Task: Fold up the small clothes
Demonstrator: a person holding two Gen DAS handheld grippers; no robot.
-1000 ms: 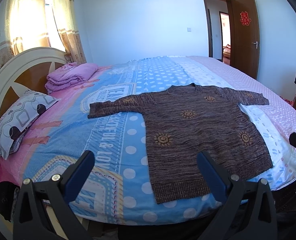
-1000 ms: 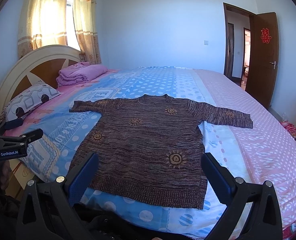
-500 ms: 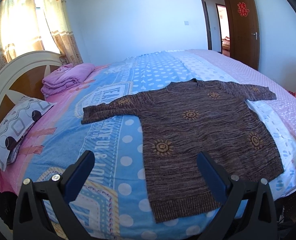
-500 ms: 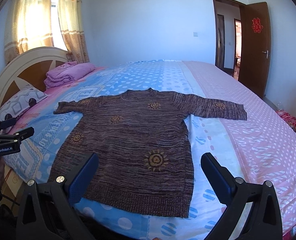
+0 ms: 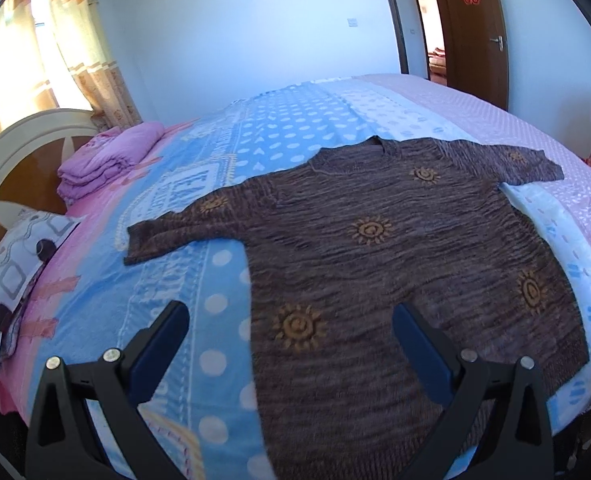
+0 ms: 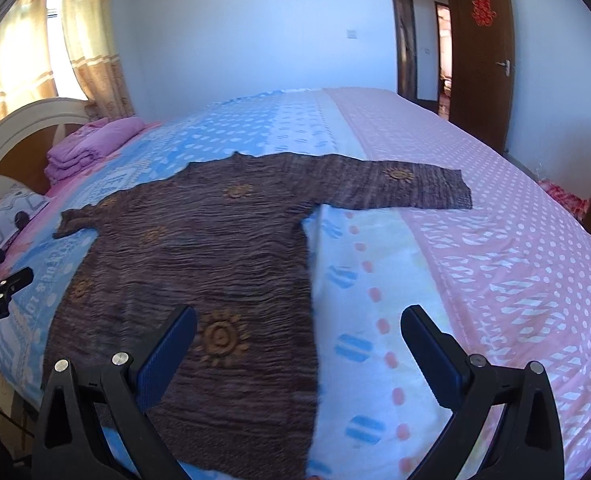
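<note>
On the bed (image 5: pixel 279 136), across its blue and pink cover, lies the brown sweater (image 5: pixel 375 264) with orange sun patterns; it is spread flat with its front up, both sleeves stretched out to the sides and the hem toward us at the near edge. Compared with one second ago, the sweater looks bigger and lower in both wrist views, and it has not changed its shape, so we judge that we have moved both tools forward and down over it while nothing has been folded yet. Our left gripper (image 5: pixel 287 336) now hangs above the lower left part of the body, near the left side edge, with its jaws spread wide and nothing between them. Our right gripper (image 6: pixel 299 340) hangs above the right side edge near the hem, its jaws also spread wide and empty; neither one touches the cloth as far as we can see. This suggests the approach is nearly finished and the first fold, perhaps of a sleeve or a side, is the next step, but which one we cannot tell. Farther out, a folded purple blanket (image 5: pixel 103 160) rests near the headboard (image 5: pixel 11 152), and a patterned pillow (image 5: pixel 19 264) lies beside it at the left edge. About containers, we see no box, basket or drawer on the bed, so no place to put the folded sweater is visible. An open brown door (image 6: pixel 479 56) stands behind the bed.
</note>
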